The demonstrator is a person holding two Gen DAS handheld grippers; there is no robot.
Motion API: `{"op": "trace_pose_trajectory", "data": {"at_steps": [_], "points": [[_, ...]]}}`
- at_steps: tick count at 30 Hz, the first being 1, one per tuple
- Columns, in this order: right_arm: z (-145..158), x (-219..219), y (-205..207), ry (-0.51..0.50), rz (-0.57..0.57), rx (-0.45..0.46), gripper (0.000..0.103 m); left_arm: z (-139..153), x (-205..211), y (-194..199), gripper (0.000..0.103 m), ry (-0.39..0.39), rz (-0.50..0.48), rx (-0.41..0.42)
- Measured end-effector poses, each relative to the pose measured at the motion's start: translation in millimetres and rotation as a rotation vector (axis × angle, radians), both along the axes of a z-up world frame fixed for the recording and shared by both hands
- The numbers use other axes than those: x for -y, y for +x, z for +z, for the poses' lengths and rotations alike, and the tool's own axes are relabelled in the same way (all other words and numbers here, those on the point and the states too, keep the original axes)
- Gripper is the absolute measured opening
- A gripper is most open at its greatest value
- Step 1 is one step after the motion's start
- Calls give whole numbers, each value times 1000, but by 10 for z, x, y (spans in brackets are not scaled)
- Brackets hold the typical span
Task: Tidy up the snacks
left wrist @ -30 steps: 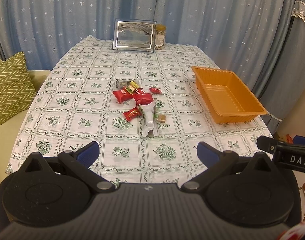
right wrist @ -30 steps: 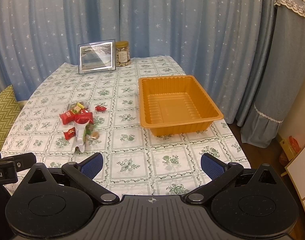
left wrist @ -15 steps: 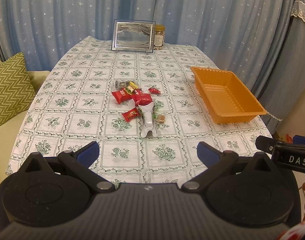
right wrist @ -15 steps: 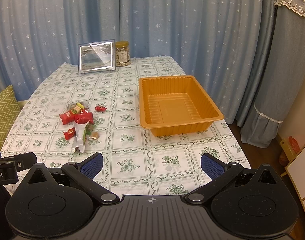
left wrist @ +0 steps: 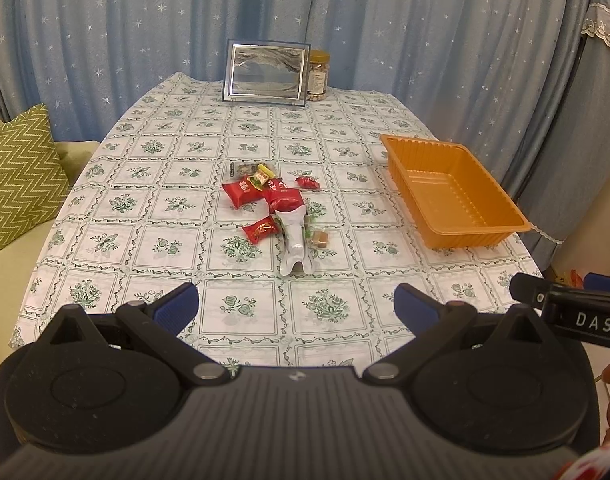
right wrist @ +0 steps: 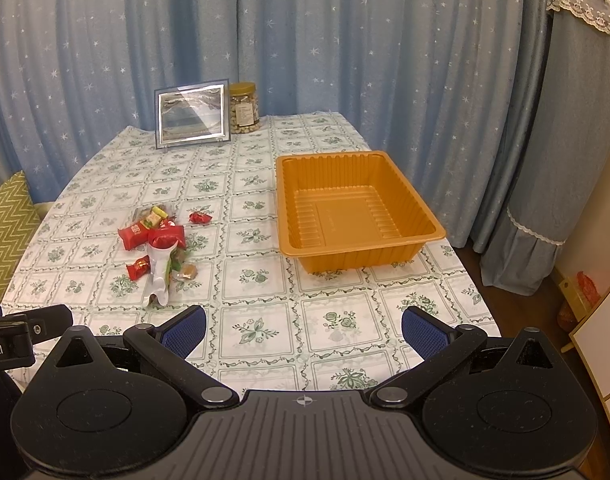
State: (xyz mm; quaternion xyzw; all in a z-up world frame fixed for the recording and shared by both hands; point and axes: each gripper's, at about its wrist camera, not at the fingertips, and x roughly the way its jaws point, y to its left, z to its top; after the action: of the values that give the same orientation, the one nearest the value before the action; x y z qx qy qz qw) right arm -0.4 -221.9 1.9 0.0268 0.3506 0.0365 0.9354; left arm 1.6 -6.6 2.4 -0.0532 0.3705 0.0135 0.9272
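A small heap of snacks (left wrist: 273,204) lies mid-table: red packets, a yellow-wrapped sweet, a brown candy and a long white wrapper (left wrist: 295,244). The same heap of snacks (right wrist: 157,240) shows left of centre in the right wrist view. An empty orange tray (left wrist: 485,228) sits to the right of them; the orange tray (right wrist: 425,236) fills the middle of the right wrist view. My left gripper (left wrist: 296,308) is open over the near table edge, well short of the snacks. My right gripper (right wrist: 303,330) is open too, empty, in front of the tray.
A framed picture (left wrist: 265,74) and a jar of nuts (left wrist: 317,76) stand at the table's far end before blue curtains. A green zigzag cushion (left wrist: 19,172) lies left of the table. The other gripper's body (left wrist: 569,312) shows at the right edge.
In the left wrist view the table scene sits slightly higher and a little left of before; the right wrist view is nearly unchanged. Both grippers stay open and empty.
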Motion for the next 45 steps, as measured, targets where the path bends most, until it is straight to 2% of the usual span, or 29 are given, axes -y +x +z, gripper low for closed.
{"op": "trace_pose_trajectory", "data": {"at_steps": [19,26,34,41,42,44,45], "points": [[-15,8,18,5,0,-3,103,15,8,0,103,-15,4,7],[-50,-16,56,40,13,20,103,-32,-134,48,103,-19,35,14],[-241,-102,266,72,53,44,103,-260,-348,261,103,-12,51,6],[-583,-229,615,81,102,35,102,-591,-362,607,95,-41,0,19],[-637,-241,669,85,106,28,101,-644,-341,674,93,-34,-7,16],[-736,-278,782,89,120,13,85,-732,-300,777,92,-30,-27,22],[-784,-290,835,89,122,9,85,-781,-278,834,92,-25,-37,18]]}}
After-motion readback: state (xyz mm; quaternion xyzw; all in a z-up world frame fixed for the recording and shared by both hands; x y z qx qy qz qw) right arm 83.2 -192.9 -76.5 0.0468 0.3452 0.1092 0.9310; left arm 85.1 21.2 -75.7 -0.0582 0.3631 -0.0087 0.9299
